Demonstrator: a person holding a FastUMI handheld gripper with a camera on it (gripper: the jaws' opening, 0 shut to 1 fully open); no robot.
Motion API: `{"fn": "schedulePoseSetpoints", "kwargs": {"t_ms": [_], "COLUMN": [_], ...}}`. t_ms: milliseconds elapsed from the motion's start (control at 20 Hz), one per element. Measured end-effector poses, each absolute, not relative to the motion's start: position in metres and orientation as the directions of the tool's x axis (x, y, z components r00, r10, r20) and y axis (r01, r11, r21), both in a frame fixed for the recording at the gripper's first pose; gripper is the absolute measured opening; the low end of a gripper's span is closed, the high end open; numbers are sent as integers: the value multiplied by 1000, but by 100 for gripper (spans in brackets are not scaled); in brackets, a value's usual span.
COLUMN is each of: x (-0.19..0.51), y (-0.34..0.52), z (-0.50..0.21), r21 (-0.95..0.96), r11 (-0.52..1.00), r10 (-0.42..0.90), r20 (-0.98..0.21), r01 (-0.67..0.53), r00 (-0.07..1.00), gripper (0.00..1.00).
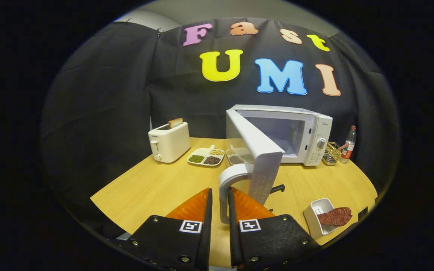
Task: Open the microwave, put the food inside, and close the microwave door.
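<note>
I hold the gripper [220, 205] clamped on the door handle [225, 192]; the microwave [307, 131] door [256, 150] stands open, meat [335, 216] right of the fingers.

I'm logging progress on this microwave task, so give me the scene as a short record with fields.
gripper: fingers on either side of the door handle, nearly closed on it
microwave: door swung open
food: reddish piece in a white dish on the table, not yet inside
also on table: toaster, tray of beans, bottle
</note>
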State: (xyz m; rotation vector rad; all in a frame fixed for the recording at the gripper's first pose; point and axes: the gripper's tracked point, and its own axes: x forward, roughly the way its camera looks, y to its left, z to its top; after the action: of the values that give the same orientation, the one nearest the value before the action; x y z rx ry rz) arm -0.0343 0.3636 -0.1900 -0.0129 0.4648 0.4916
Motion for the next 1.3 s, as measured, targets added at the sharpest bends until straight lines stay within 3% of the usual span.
{"fn": "schedulePoseSetpoints", "kwargs": {"t_ms": [250,450,500,550,700,1000,1300], "x": [-74,-98,-100,-100,-87,-22,9], "y": [409,403,396,389,355,257,168], "z": [-176,-147,-135,-124,-93,-93,-127], "r21": [178,223,240,261,287,300,332], "r11": [739,650,640,634,656,785,852], "r10": [658,751,763,771,754,613,508], "r20": [-401,-337,-313,-288,-228,-246,-333], "r01": [-650,-727,-730,-728,-698,-543,-406], "r00": [638,568,566,568,616,751,794], "gripper": [22,23,30,56,97,98,98]}}
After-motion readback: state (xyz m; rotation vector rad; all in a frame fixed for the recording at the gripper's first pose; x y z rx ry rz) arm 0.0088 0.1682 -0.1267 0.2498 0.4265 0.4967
